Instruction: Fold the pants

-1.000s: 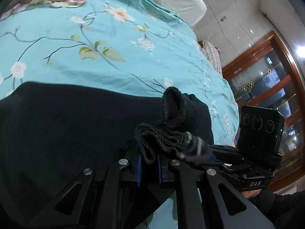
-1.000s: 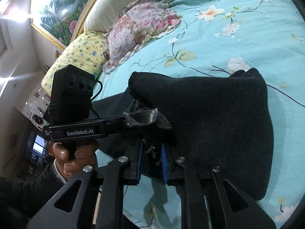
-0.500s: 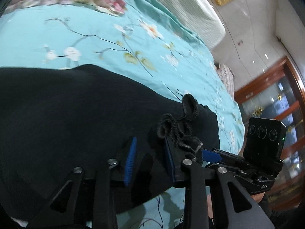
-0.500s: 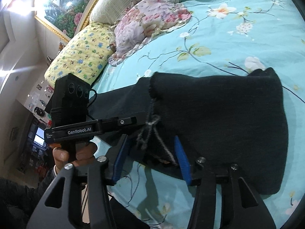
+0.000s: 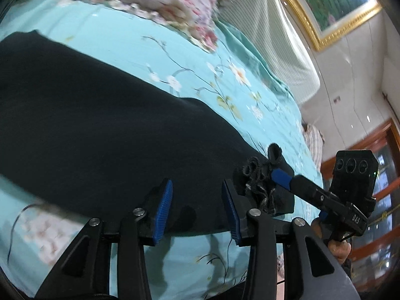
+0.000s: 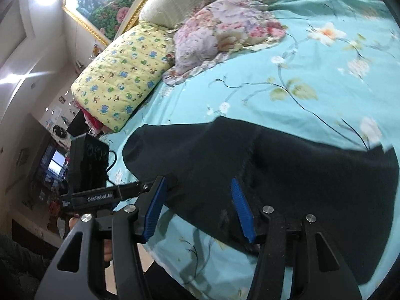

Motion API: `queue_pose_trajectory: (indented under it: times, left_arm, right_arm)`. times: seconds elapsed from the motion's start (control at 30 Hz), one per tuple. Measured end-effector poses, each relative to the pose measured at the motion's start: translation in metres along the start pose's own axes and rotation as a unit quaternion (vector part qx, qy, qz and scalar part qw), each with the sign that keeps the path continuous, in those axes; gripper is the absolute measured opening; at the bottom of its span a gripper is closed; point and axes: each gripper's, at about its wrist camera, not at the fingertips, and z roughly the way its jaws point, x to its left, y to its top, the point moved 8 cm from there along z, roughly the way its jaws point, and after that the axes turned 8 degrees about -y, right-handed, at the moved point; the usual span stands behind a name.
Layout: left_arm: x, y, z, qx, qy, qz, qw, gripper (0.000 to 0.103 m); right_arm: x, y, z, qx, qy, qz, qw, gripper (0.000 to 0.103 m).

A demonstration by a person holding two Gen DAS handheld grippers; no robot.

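Note:
The black pants (image 5: pixel 105 125) lie folded flat on the turquoise floral bedspread (image 5: pixel 140 50); they also show in the right wrist view (image 6: pixel 312 170). A frayed hem end (image 5: pixel 260 175) sits at the fold's near corner. My left gripper (image 5: pixel 197 210) is open and empty, its blue pads over the pants' near edge. My right gripper (image 6: pixel 200 207) is open and empty over the near edge too. The right gripper's blue-tipped finger (image 5: pixel 282 177) rests beside the frayed end. The left gripper body (image 6: pixel 95 195) shows at left.
A pink floral pillow (image 6: pixel 225 27) and a yellow patterned quilt (image 6: pixel 122 75) lie at the head of the bed. A padded headboard (image 5: pixel 270 50) and a framed painting (image 5: pixel 332 5) are behind. The bed's near edge (image 6: pixel 175 257) is just below my grippers.
Both grippers were shut on the pants' hem a second ago. They opened, let the cloth drop onto the fold, and pulled back a little toward the bed's near edge.

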Motion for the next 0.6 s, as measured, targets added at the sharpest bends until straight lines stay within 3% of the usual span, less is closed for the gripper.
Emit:
queue_pose_trajectory:
  times: [0.3,0.6]
  left_arm:
    - [0.042,-0.003,-0.054,-0.056,0.034,-0.055,0.9963,0.046]
    - [0.095,-0.005,-0.11,-0.113,0.056,-0.119,0.9849,0.046]
  right_arm:
    - [0.034,0.017,0.026,0.015,0.015,-0.039,0.999,0.055]
    - [0.061,0.03,0.05,0.032,0.027,-0.067,0.997,0.055]
